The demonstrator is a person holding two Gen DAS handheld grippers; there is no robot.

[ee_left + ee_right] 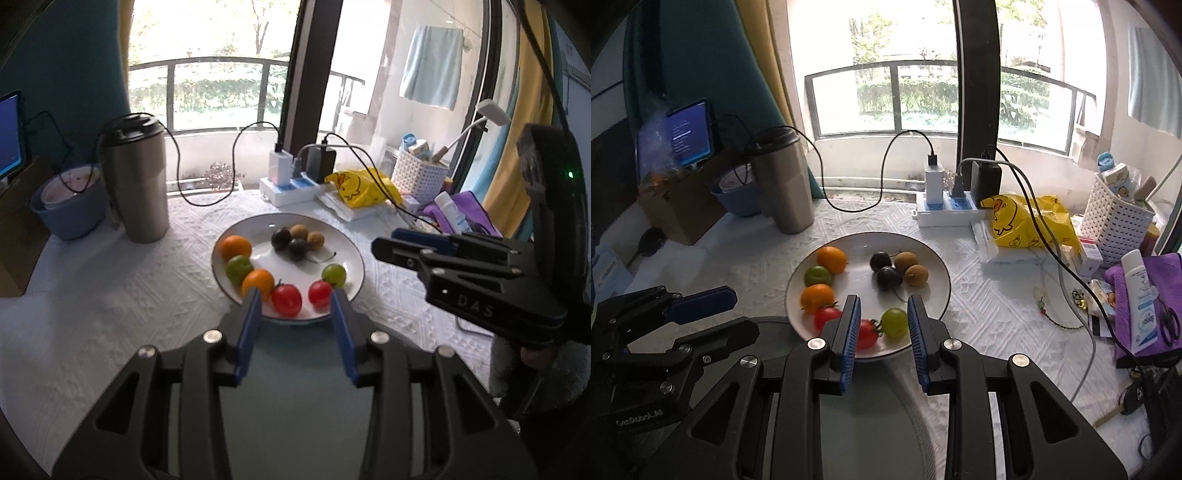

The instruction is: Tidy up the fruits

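I see the plate (351, 254) on the white cloth of the tabletop (129, 295), straight ahead of both claws, with all the fruit on it. Behind it to the left a steel tumbler (135, 177) stands upright with a black lid, and a blue bowl (68, 210) sits just beside that. At the back a white power strip (942, 214) carries chargers, and black cables (857, 177) loop from it across the cloth; one runs past the plate's right side. Further right lie a yellow bag (1027, 221), a white basket (1119, 221), a purple cloth (1167, 273) and a white tube (1141, 302). A lit screen (690, 129) stands far left.

Nothing lies between my claws and the plate; the near rim is partly covered by their own blue pads.

Counting the fruit: two oranges (236, 247), two green fruits (239, 266), two red tomatoes (287, 300), two dark plums (281, 238) and two brown kiwis (299, 231). The oranges, one green fruit and the tomatoes curve along the left and near rim; the plums and kiwis cluster toward the back, touching one another.

My left claw (295, 299) hovers over the near rim, jaws slightly apart and holding nothing. My right claw (882, 310) is clenched as far as it goes, also empty; the second green fruit (894, 323) shows in the gap between its pads, lying on the plate beneath.
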